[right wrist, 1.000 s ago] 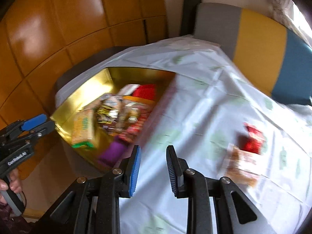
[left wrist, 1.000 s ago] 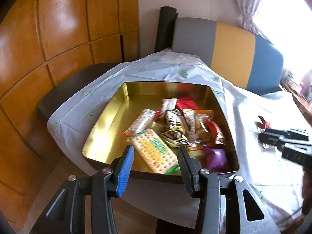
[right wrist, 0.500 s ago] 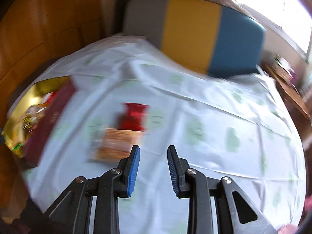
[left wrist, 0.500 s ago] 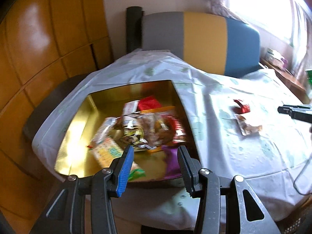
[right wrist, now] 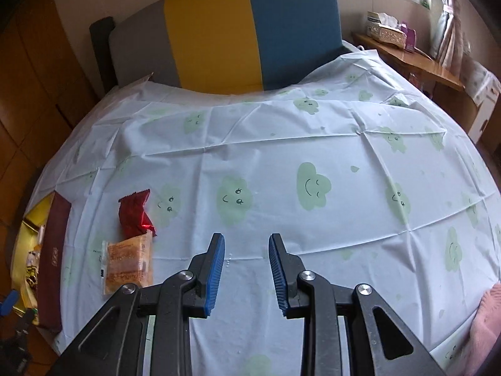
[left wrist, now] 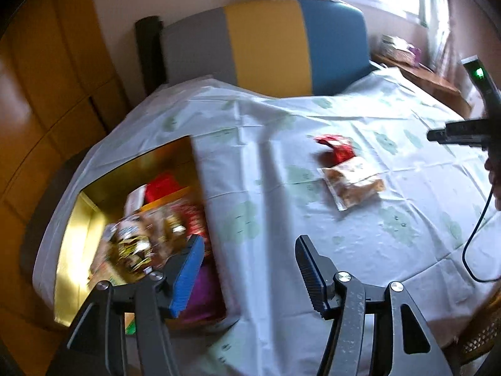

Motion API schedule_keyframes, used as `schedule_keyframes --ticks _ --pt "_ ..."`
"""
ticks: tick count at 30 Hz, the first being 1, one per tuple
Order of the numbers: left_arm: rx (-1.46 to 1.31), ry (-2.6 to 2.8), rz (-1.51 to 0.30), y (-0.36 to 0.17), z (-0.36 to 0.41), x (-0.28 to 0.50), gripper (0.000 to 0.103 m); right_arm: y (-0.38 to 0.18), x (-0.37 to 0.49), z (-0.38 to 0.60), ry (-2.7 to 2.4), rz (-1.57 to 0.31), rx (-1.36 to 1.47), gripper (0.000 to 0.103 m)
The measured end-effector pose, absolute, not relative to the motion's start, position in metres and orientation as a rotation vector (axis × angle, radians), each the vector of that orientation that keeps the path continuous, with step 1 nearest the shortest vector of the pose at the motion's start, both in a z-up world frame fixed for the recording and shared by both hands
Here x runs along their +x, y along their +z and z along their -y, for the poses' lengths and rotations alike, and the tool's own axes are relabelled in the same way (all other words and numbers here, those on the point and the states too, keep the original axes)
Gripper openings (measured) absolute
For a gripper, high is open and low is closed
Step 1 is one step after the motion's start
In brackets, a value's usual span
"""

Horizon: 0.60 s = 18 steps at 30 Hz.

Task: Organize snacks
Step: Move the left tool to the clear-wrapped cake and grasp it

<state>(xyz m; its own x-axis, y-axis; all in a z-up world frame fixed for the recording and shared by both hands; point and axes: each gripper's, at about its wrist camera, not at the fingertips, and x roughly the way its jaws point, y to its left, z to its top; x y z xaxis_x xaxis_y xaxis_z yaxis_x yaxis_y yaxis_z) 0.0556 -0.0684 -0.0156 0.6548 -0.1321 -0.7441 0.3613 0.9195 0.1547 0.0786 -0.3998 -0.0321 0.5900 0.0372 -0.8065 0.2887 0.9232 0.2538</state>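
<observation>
Left claw (left wrist: 247, 269) opening, fingers wide apart, nothing between them, hanging over the cloud-print tablecloth (left wrist: 250, 169) just beside the gold tin (left wrist: 78, 219). Right claw (right wrist: 247, 269) narrow, a bare gap between its pads, gripping nothing, poised above the tabletop. Red snack packet (right wrist: 135, 216) and clear-wrapped orange biscuit pack (right wrist: 128, 261) touching each other on the cloth, left of the right claw. Mixed snacks (left wrist: 150, 235), blurred, heaped inside the tin. Striped headboard (right wrist: 219, 34) beyond.
</observation>
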Motion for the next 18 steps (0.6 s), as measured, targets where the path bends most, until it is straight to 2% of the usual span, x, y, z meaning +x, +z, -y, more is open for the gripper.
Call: schedule_keyframes --ticks 5,10,14,18 --pt "0.331 -0.388 -0.862 -0.029 0.113 0.073 0.066 -0.03 0.078 0.4 -0.149 -0.928 0.396 0.03" --pt "0.339 -0.472 -0.887 -0.038 0.156 0.093 0.077 -0.029 0.079 0.398 -0.132 -0.93 0.397 0.032" --pt "0.356 -0.542 -0.92 -0.044 0.185 0.11 0.092 -0.028 0.08 0.395 -0.115 -0.928 0.395 0.032" --pt "0.406 -0.545 -0.928 -0.056 0.213 0.127 0.094 -0.026 0.082 0.396 -0.099 -0.926 0.402 0.032"
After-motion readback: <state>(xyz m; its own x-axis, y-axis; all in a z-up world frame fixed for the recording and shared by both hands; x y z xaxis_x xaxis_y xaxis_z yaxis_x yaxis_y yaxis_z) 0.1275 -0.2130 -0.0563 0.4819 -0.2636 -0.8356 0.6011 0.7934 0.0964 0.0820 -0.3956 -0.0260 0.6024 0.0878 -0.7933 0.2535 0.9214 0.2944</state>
